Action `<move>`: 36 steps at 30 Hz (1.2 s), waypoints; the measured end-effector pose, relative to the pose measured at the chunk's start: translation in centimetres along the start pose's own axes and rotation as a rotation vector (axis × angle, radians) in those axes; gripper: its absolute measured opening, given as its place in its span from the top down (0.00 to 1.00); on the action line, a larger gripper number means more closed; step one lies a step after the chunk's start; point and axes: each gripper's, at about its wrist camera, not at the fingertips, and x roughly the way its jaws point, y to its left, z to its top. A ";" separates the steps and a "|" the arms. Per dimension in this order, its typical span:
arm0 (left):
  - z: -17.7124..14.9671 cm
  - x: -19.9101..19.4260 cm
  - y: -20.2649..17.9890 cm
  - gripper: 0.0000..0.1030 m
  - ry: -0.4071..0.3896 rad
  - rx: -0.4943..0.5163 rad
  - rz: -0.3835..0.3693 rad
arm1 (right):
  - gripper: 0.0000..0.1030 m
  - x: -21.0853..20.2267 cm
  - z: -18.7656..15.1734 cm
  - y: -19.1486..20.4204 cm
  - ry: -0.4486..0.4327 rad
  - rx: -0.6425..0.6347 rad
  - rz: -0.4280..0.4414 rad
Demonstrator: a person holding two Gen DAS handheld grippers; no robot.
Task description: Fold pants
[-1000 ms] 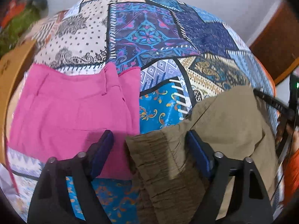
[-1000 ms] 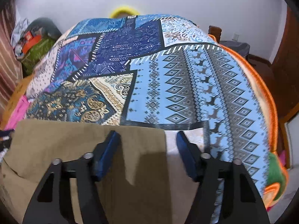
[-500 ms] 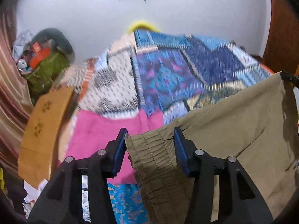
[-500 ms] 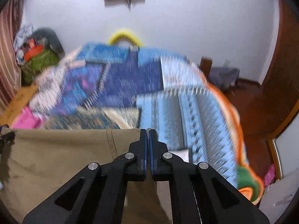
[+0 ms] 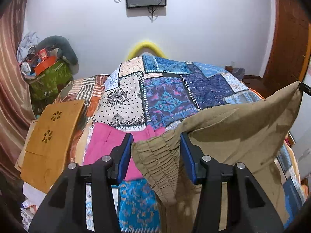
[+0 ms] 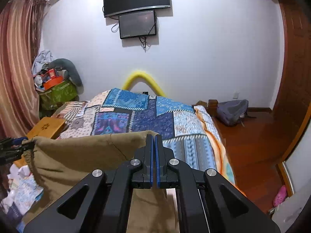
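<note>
Olive pants (image 5: pixel 237 136) are lifted off the bed (image 5: pixel 171 89), stretched between the two claws, fabric hanging down below the top edge. Left claw (image 5: pixel 156 155) has the gathered elastic waistband bunched between its blue pads (image 5: pixel 124 156); the jaws sit partly apart with the thick fabric filling the gap, touching both pads, so it reads as pinching the waistband. Right claw (image 6: pixel 154 155) is pressed nearly together on the top edge of the pants (image 6: pixel 87 151), only a thin slit between the pads. In the right wrist view the left claw (image 6: pixel 13 149) shows at the far left edge, gripping the other end of the same edge.

Pink garment (image 5: pixel 108 145) lies flat on the patchwork bedspread (image 6: pixel 136 116), just behind the left claw and beside the waistband. Wooden lap tray (image 5: pixel 50 137) sits at the bed's left side. Two screens (image 6: pixel 137 9) are mounted on the white wall, with a yellow arch (image 6: pixel 143 79) behind the bed's far end. Grey backpack (image 6: pixel 232 111) is on the wood floor to the right. Green bag with clutter (image 6: pixel 58 93) sits by the curtain (image 6: pixel 15 68).
</note>
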 end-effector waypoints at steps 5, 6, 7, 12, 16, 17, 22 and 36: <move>-2.9 -3.6 -1.5 0.53 -0.026 0.073 -0.011 | 0.99 -3.1 -2.6 0.0 0.014 0.015 0.016; -3.7 -4.3 -1.6 0.53 -0.028 0.080 -0.016 | 0.99 -3.4 -3.1 0.0 0.018 0.024 0.018; -4.1 -4.8 -1.7 0.53 -0.027 0.084 -0.020 | 0.99 -3.9 -3.8 -0.1 0.023 0.035 0.022; -7.8 -6.9 -1.9 0.53 -0.010 0.122 -0.063 | 0.99 -6.2 -7.2 -0.3 0.042 0.077 0.039; -11.4 -7.6 -2.2 0.53 0.039 0.161 -0.094 | 0.99 -8.3 -10.2 0.2 0.079 0.077 0.056; -12.4 -7.7 -2.3 0.53 0.055 0.166 -0.099 | 0.99 -8.9 -11.1 0.4 0.095 0.075 0.059; -16.0 -8.3 -2.2 0.52 0.107 0.148 -0.138 | 0.99 -10.1 -15.4 0.7 0.173 0.083 0.049; -19.1 -11.1 -1.6 0.51 0.141 0.165 -0.149 | 0.97 -13.2 -21.9 1.6 0.277 0.112 0.012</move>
